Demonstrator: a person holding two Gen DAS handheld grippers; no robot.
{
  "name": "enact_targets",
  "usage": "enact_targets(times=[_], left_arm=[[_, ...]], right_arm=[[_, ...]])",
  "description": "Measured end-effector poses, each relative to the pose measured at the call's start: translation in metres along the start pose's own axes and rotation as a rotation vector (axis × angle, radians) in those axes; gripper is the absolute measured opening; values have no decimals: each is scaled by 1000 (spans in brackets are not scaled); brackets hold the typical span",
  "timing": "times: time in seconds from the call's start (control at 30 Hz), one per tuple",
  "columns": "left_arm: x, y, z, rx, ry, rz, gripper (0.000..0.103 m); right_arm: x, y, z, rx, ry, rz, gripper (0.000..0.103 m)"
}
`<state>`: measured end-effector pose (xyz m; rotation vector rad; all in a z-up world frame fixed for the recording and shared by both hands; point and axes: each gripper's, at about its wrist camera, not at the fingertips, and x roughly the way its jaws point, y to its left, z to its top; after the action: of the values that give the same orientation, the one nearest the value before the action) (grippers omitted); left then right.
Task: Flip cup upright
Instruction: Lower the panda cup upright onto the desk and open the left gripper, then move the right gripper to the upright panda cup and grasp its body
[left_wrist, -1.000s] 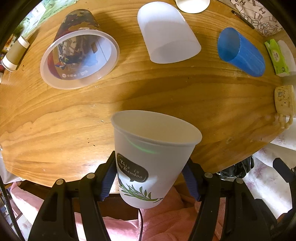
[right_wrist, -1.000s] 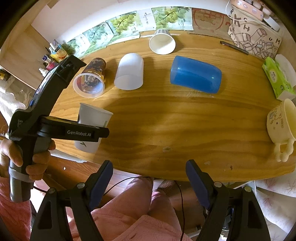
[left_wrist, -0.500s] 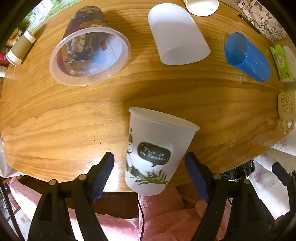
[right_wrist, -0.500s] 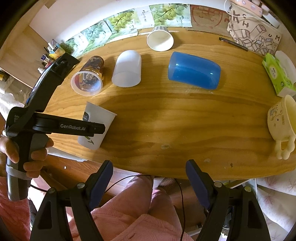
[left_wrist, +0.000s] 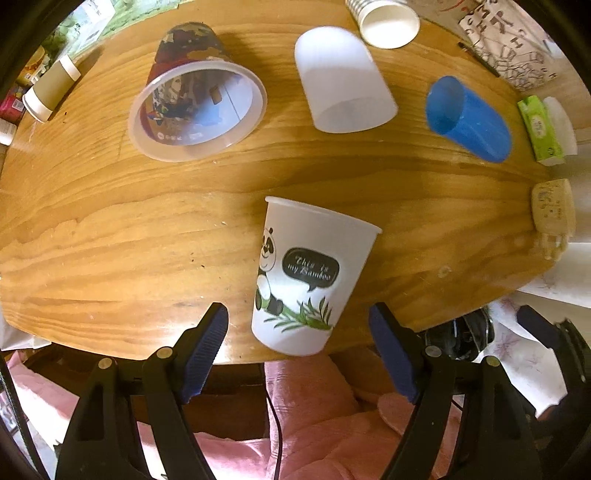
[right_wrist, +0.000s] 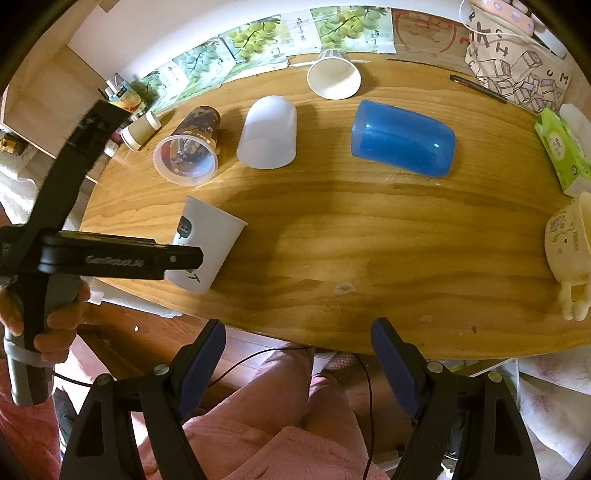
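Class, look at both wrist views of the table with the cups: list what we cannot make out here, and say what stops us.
- Panda cup base: the right wrist view has the left gripper body across the cup's lower part.
- Cream mug: cut off by the frame edge in the right wrist view, so its far side is unseen.
- Bottles at the table's far corner: too small to read.

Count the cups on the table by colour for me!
White: 3 (panda cup, frosted cup, paper cup)
Blue: 1 (blue cup)
Patterned: 1 (printed cup)
Cream: 1 (mug)
Total: 6
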<state>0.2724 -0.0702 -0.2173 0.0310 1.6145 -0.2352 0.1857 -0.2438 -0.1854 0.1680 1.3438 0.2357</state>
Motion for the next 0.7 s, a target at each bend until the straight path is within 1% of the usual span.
enact_targets(times=[0.17,0.23,0.33,0.53,0.67,0.7], left_arm=[[-17,5,-13,11,-49,-17,82],[-21,0,-20,14,-72,-25,82],[-30,3,-30,20,-156,-54,82],[-52,12,-44,25,-324,-58,82],[-61,19,-54,-6,-430,-65,82],[-61,20,-55,-13,-441,-70,82]], right_arm=[[7,2,-1,13,15,32,82],[8,5,-2,6,12,32,81],[13,8,-1,4,7,34,82],[24,6,3,42,18,73,82],[32,3,7,85,23,99,82],[33,3,7,91,21,102,82]])
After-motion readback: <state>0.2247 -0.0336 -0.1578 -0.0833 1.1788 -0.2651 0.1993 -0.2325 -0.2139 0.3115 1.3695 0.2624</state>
